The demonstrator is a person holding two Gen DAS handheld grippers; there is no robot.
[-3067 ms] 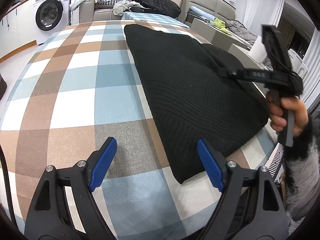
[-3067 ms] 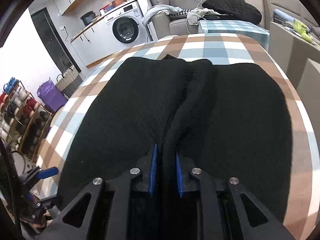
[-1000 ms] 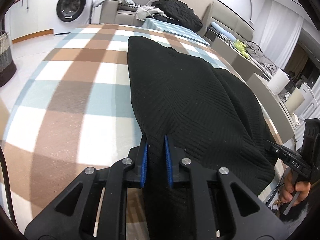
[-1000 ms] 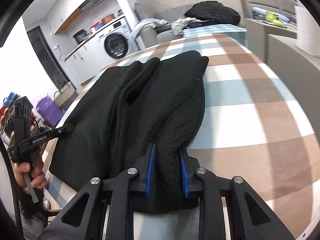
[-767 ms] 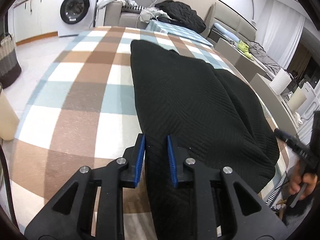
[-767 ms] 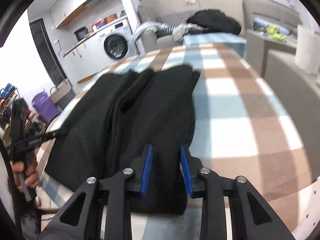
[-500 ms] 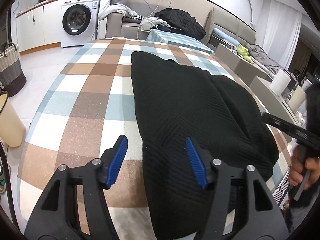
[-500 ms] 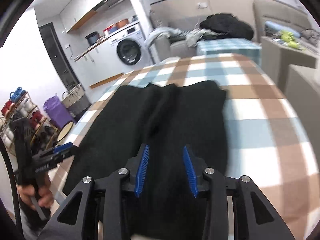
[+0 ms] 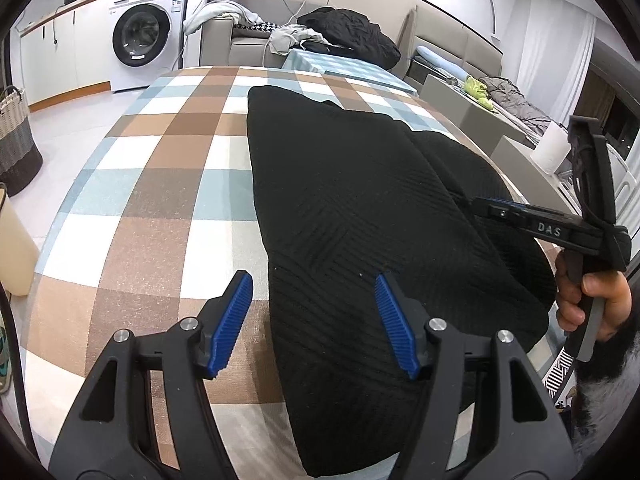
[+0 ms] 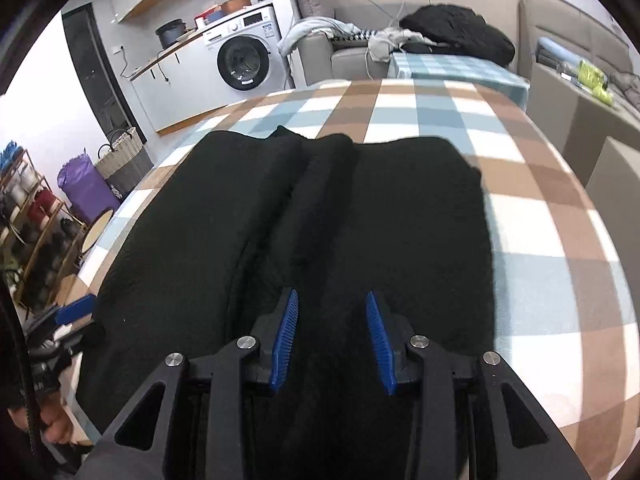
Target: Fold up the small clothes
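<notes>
While the left wrist view a second ago showed the blue pads pinched together on the near hem of the black knit garment (image 9: 360,216), the left gripper (image 9: 316,320) now has its jaws standing well apart, having just been opening. The garment's left edge runs between the pads, but neither pad presses on it. The cloth lies flat on the checked tablecloth (image 9: 160,200), folded lengthwise into a long strip that reaches from near the camera toward the far end of the table. At the right edge of this view, the right gripper (image 9: 560,228) is seen from the side above the garment's right fold, with a hand (image 9: 588,300) wrapped round its handle; a second ago it sat lower in the corner. A washing machine (image 9: 144,36) stands against the far wall.

From the right wrist view, the right gripper (image 10: 332,336) has its jaws part-way apart, having just been opening from the clamp it held a second ago. Black cloth fills the gap beneath the pads, yet neither pad squeezes it. The garment (image 10: 400,220) now lies squarely ahead with a ridge down its middle, whereas earlier it slanted off to the left. At the lower left edge the left gripper (image 10: 74,312) shows dimly beside the cloth's corner.
</notes>
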